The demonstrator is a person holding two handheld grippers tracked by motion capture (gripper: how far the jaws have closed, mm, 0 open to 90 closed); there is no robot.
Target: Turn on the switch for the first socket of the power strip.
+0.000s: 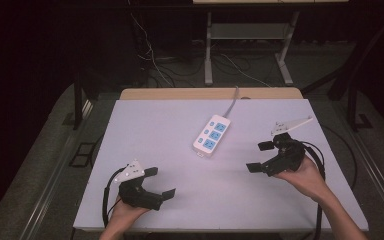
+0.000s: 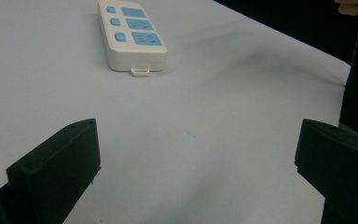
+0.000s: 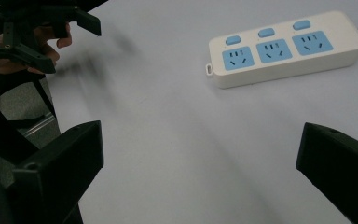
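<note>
With both grippers' fingers spread wide and holding nothing, the white power strip point(image 1: 211, 135) lies mid-bench toward the far edge, so the right gripper point(image 1: 260, 156) (the nearer one) would do best closing across its narrow width while the left gripper point(image 1: 160, 182) steadies.

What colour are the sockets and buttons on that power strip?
Light blue, set in a white power strip; the right gripper view shows them best.

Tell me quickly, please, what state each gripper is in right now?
Left gripper: open, holding nothing.
Right gripper: open, holding nothing; the power strip lies untouched.
</note>
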